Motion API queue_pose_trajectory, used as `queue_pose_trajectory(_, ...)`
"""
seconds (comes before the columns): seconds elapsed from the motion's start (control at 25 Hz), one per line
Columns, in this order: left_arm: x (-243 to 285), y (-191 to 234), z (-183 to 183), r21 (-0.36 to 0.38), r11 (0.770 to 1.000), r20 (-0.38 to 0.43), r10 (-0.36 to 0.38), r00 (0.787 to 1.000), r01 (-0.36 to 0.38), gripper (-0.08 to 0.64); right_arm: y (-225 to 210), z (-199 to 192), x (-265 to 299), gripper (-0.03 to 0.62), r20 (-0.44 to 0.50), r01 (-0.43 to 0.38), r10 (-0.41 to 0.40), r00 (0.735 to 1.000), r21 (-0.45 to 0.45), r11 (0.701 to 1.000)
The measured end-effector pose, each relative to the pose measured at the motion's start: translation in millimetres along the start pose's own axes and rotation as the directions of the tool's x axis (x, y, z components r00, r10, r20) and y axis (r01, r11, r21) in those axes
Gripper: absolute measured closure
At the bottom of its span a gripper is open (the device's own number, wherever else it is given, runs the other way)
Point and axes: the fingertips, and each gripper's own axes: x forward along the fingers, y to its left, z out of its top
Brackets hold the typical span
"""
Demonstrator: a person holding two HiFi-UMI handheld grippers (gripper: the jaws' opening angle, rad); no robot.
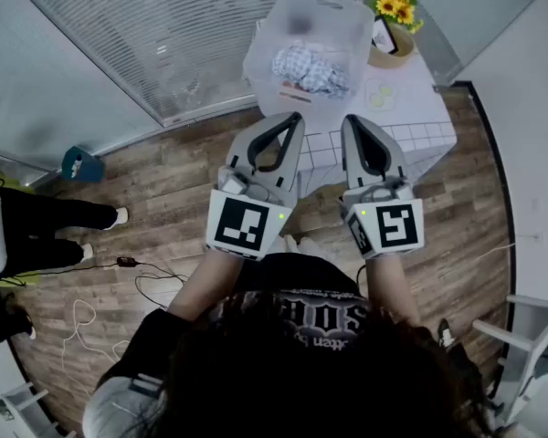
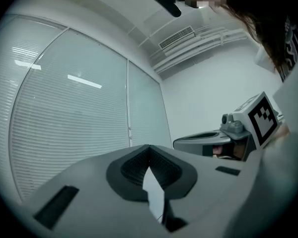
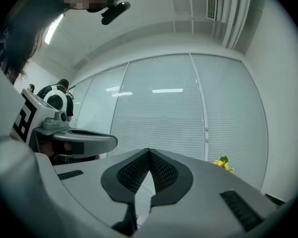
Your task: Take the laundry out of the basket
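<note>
A translucent laundry basket [image 1: 260, 57] stands on the white table [image 1: 411, 108] ahead, with a blue-checked cloth [image 1: 309, 68] bundled inside it. My left gripper [image 1: 295, 117] and right gripper [image 1: 351, 120] are held side by side, raised, short of the table's near edge and apart from the basket. Both are shut with nothing between the tips. In the left gripper view the left gripper [image 2: 149, 147] points up at the blinds; the right gripper [image 3: 149, 150] in its own view does the same.
A pot of yellow flowers [image 1: 393, 12] stands on the table's far right, beside a small plate [image 1: 381, 95]. A person's legs [image 1: 50, 231] stand at the left on the wood floor, near cables [image 1: 142, 281] and a teal object [image 1: 82, 164]. Glass walls with blinds [image 1: 164, 35] lie behind.
</note>
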Motion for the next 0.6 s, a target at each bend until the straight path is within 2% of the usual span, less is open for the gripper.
queue_pose_trajectory(0.16, 0.3, -1.8, 2.5, 0.005, 1.000, 0.000, 0.005, 1.000, -0.005, 0.561, -0.6, 2.8, -2.2, 0.565, 0.009, -0.006, 0.006, 1.000, -0.005, 1.000)
queue_pose_trajectory(0.6, 6.7, -13.2, 4.9, 0.013, 1.000, 0.002, 0.026, 1.000, -0.026, 0.561, -15.4, 7.3, -13.0, 0.564, 0.036, -0.020, 0.018, 0.999, 0.050, 0.999)
